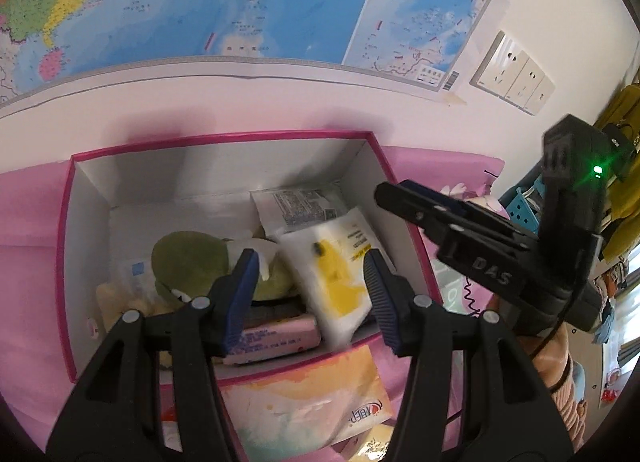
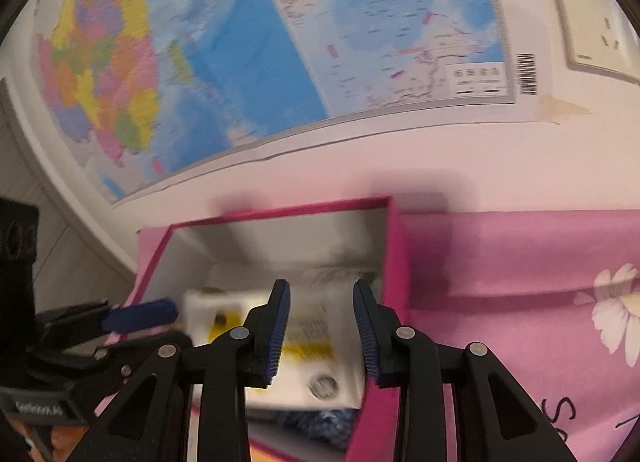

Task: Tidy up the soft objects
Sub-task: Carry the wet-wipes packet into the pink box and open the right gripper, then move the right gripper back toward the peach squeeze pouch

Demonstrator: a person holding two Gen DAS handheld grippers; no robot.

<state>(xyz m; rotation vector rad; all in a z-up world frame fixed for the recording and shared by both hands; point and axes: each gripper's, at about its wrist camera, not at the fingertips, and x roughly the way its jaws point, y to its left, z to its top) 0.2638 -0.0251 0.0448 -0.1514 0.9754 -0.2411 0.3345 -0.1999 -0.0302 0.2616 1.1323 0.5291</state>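
Note:
A pink-rimmed white box (image 1: 92, 198) stands on a pink cloth against the wall. Inside lie a green plush toy (image 1: 192, 262), a white and yellow soft pack (image 1: 336, 274), a pink pack (image 1: 276, 338) and a white bag with a printed label (image 1: 300, 206). My left gripper (image 1: 310, 294) is open above the box, its fingers either side of the white and yellow pack, which looks blurred. My right gripper (image 2: 322, 326) is open and empty over the same box (image 2: 394, 262), above the white and yellow pack (image 2: 316, 366). The right gripper also shows in the left wrist view (image 1: 404, 192).
A tissue pack (image 1: 320, 402) with orange and white print lies in front of the box. A map (image 1: 224, 2) and wall sockets (image 1: 512, 74) are on the wall behind. The pink cloth with a white flower print (image 2: 616, 314) extends to the right of the box.

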